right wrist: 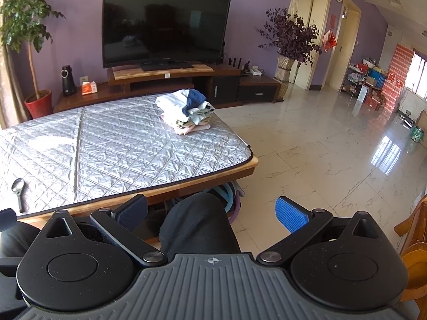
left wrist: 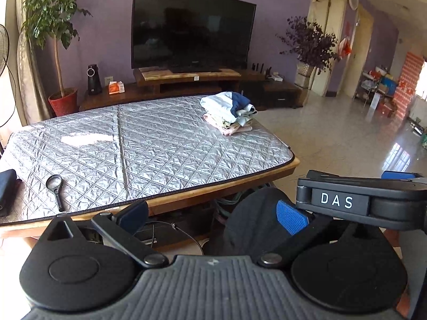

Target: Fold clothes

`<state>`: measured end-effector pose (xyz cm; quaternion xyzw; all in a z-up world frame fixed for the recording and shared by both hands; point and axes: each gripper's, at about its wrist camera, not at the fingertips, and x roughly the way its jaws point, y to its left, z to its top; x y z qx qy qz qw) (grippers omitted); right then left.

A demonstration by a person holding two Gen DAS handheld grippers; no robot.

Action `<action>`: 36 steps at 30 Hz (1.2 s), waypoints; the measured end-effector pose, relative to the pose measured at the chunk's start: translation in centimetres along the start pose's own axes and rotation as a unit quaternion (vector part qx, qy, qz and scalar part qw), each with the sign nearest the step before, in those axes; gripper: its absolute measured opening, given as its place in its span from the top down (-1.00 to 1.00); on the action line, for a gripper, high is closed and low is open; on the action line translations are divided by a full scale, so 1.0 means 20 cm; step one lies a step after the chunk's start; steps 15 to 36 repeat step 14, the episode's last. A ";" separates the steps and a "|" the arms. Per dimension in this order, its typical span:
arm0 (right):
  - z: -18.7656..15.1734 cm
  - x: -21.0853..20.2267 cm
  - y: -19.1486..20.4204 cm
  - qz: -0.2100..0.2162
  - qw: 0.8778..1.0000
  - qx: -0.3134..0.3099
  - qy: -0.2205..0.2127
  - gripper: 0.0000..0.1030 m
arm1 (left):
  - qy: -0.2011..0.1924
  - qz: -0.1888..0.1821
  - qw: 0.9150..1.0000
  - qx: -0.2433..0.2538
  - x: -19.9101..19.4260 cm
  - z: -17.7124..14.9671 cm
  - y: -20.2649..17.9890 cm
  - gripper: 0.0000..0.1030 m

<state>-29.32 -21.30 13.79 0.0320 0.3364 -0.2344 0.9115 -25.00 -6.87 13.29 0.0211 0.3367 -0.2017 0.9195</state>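
Both tongs hanging off the near edge of the bench, nothing gripped

My left tongs (left wrist: 213,217) and right tongs (right wrist: 212,213) are both spread wide, sitting short of the bench's wooden edge (right wrist: 213,177), with bare tiled floor (right wrist: 320,160) off to their right. The stack of folded clothes (left wrist: 228,112) sits well ahead at the far right corner. Silver quilted cover (left wrist: 149,144) is otherwise bare apart from a magnifying glass (left wrist: 55,190) ahead-left. TV (left wrist: 192,29) beyond.
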 end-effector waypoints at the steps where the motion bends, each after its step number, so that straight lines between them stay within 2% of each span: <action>1: 0.00 0.01 -0.01 -0.002 1.000 0.002 0.001 -1.00 | 0.000 -0.002 1.000 -0.002 0.00 0.00 0.00 -0.98; 8: 0.00 0.03 -0.01 -0.004 1.000 0.006 0.006 -1.00 | -0.001 -0.016 1.000 -0.012 0.03 -0.01 0.02 -0.98; 36: 0.00 0.04 -0.02 -0.005 1.000 0.004 0.006 -1.00 | -0.011 -0.007 1.000 -0.007 0.01 -0.02 0.00 -0.98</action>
